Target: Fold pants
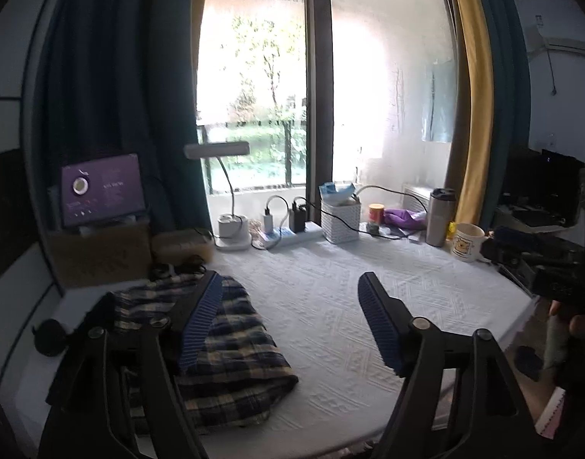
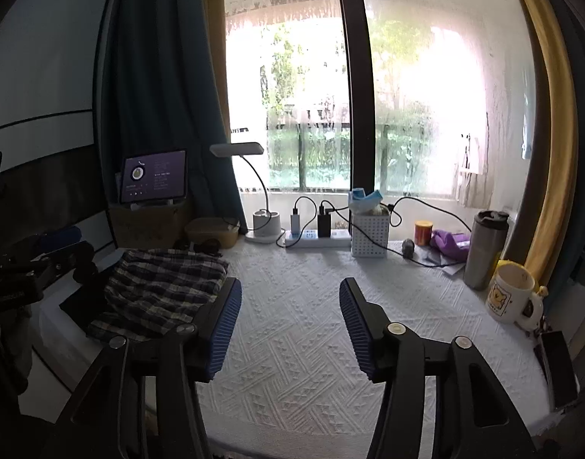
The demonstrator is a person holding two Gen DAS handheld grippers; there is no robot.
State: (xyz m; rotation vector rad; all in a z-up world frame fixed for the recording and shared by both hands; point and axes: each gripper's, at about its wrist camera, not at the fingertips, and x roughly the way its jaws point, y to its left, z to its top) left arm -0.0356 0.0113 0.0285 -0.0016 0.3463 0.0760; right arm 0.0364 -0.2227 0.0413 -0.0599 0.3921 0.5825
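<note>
Left wrist view: the plaid pants point(image 1: 223, 348) are lying in a folded bundle at the left side of the white textured cloth point(image 1: 330, 306), right by a cardboard box point(image 1: 101, 252). The left tongs point(image 1: 288, 325) are being held wide open with nothing between the pads, and the right tongs point(image 2: 290, 329) are also being held open and empty, above bare cloth. So nothing is being gripped right now. What could go sideways, probably: the bundle is looking a bit puffy and loose, so its top layer might be dragged open if it's brushed by a finger. Also the mug point(image 2: 510, 292), the steel tumbler point(image 2: 485, 248) and those charger cables point(image 2: 369, 214) could be knocked by a wide swing.
</note>
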